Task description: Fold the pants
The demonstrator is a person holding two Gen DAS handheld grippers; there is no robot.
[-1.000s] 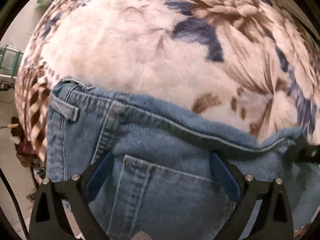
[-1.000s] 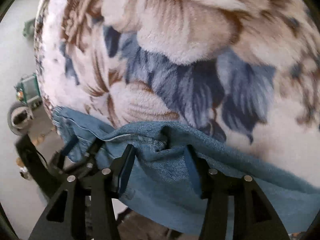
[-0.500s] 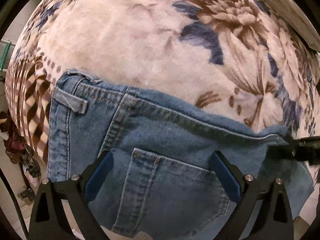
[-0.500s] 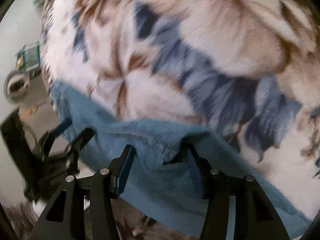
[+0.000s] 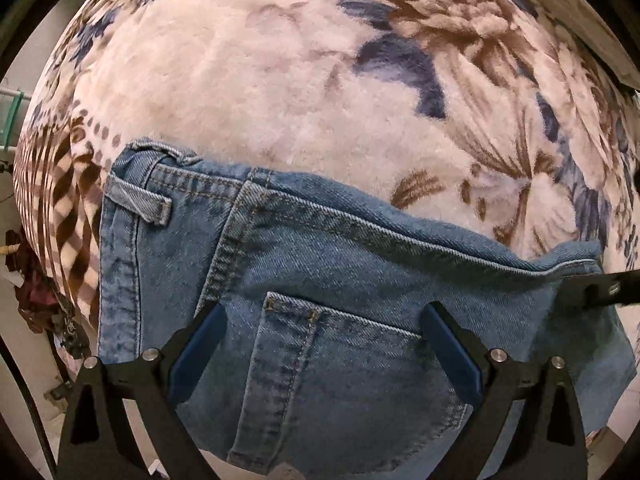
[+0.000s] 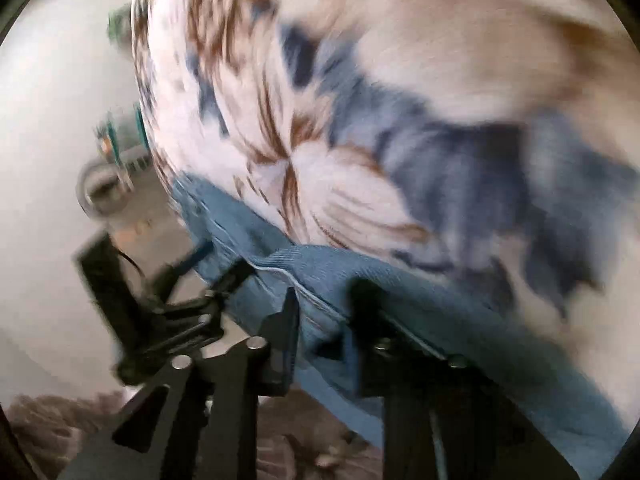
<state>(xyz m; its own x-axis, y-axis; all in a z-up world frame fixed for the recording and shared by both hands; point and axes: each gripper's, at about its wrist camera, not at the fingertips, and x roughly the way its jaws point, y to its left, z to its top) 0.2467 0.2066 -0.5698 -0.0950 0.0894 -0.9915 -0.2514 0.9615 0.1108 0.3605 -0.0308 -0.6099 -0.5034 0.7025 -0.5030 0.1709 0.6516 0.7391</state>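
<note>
Faded blue denim jeans (image 5: 344, 280), thick-seamed with a stitched back pocket and belt loop, lie along the edge of a plush floral blanket (image 5: 280, 80). The left gripper (image 5: 324, 344) hangs wide open above the pocket. The right gripper (image 6: 324, 316) has just been closing, its fingers pinching the jeans' bunched edge.

Setting: a home, probably a bedroom. A plush floral blanket (image 5: 280, 80) in cream, brown and blue fills most of the frame. Pale floor and household clutter (image 5: 36, 300) appear at the left edge.
</note>
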